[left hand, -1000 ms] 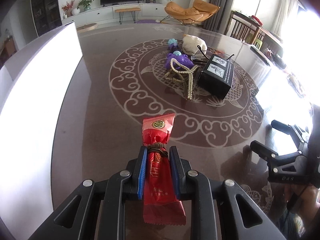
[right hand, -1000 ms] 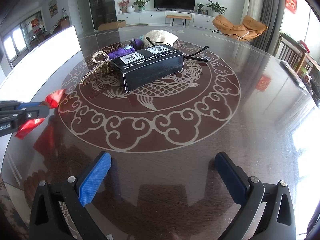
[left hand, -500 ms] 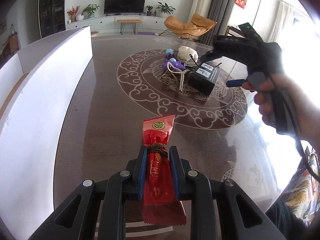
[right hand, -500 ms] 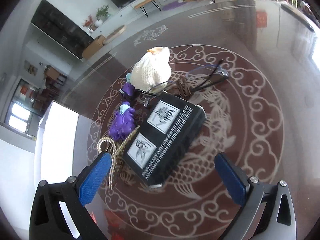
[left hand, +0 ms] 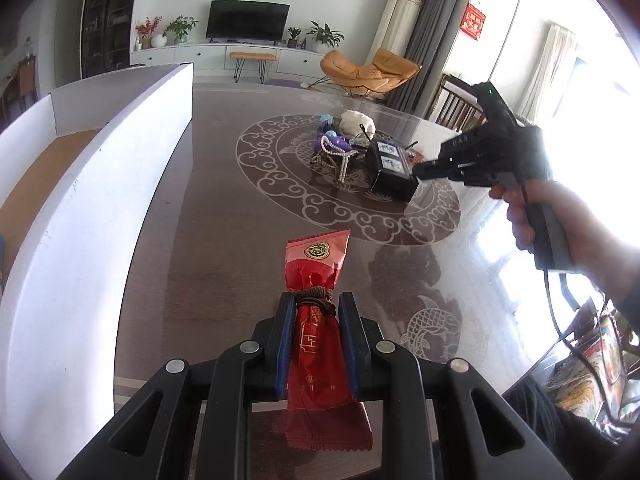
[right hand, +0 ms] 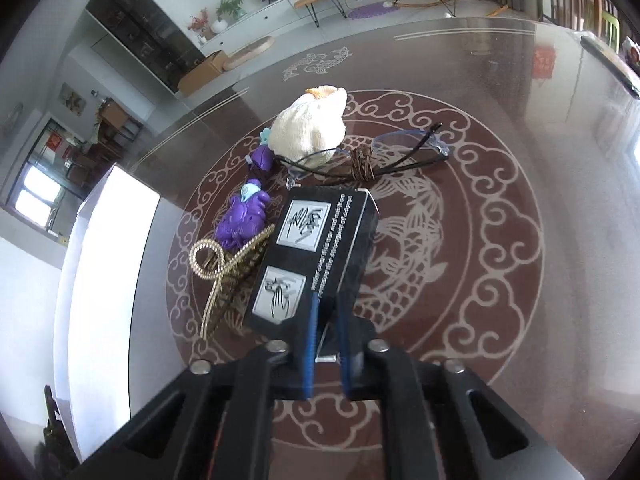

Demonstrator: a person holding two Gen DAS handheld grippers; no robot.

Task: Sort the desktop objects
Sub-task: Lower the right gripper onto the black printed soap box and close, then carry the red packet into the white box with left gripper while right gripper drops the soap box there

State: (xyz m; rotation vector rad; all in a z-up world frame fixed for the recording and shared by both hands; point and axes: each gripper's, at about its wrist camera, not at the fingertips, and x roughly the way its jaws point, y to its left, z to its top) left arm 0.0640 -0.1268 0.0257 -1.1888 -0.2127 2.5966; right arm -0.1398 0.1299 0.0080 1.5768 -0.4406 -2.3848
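My left gripper (left hand: 314, 304) is shut on a red snack packet (left hand: 316, 316) tied with brown cord, held above the dark table. My right gripper (right hand: 326, 304) has its blue pads close together right at the near end of the black box (right hand: 316, 252); I cannot tell whether it pinches the box. In the left wrist view the right gripper (left hand: 420, 170) reaches the black box (left hand: 390, 168) from the right. Beside the box lie a gold hair claw (right hand: 224, 268), a purple toy (right hand: 244, 220), a cream pouch (right hand: 312, 128) and glasses (right hand: 400, 156).
A large white open box (left hand: 104, 184) with a brown floor stands along the table's left side. The table (left hand: 224, 208) is dark glass with a white circular pattern. The person's hand (left hand: 560, 224) holds the right gripper's handle. Chairs stand beyond the far edge.
My right gripper has closed from wide open and come down to the near end of the black box. My left gripper has lifted and pulled back with the red packet.
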